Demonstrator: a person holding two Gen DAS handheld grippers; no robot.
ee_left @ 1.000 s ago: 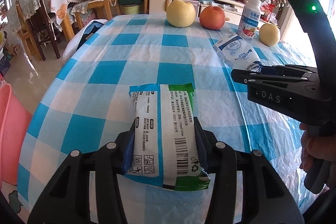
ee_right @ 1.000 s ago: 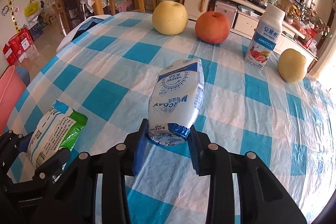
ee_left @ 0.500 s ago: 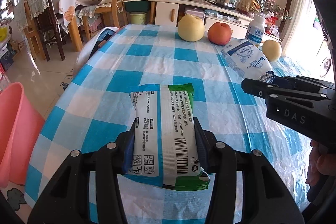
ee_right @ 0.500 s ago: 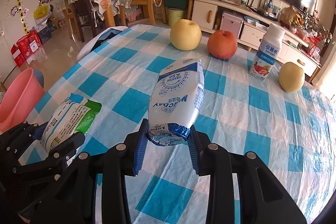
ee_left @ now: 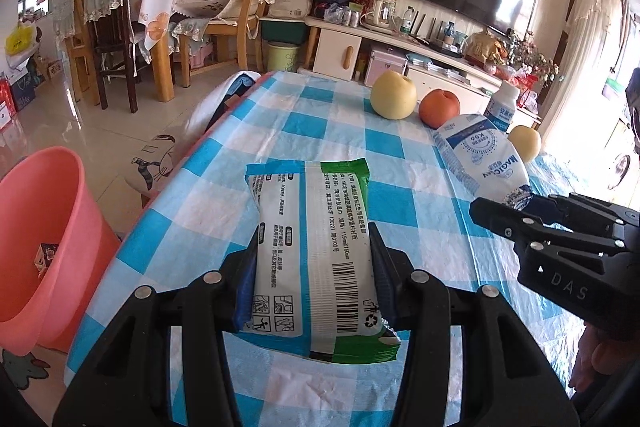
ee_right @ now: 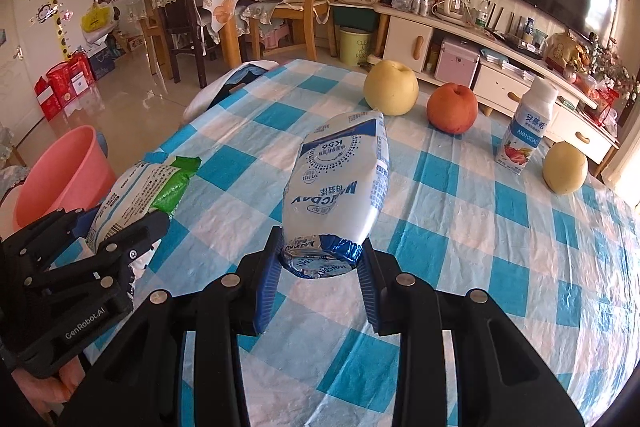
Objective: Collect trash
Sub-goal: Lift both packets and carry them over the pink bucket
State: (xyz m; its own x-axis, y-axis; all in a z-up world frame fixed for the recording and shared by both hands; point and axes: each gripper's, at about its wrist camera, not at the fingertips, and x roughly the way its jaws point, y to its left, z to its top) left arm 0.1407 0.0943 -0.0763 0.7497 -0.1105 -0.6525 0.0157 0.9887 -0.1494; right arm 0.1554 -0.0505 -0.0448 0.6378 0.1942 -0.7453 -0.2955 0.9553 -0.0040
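Green-and-white wipes packet (ee_left: 316, 259) clamped between the pads of the left gripper (ee_left: 314, 281), lifted above the blue checked tablecloth (ee_left: 328, 131); pink bucket (ee_left: 38, 235) on the floor to the left, below the table edge. From the right wrist: blue-and-white pouch (ee_right: 340, 183) pinched at its crimped end by the right gripper (ee_right: 320, 273), raised over the cloth; yellow pear (ee_right: 391, 89), red apple (ee_right: 452, 109) and drink bottle (ee_right: 528, 129) standing beyond.
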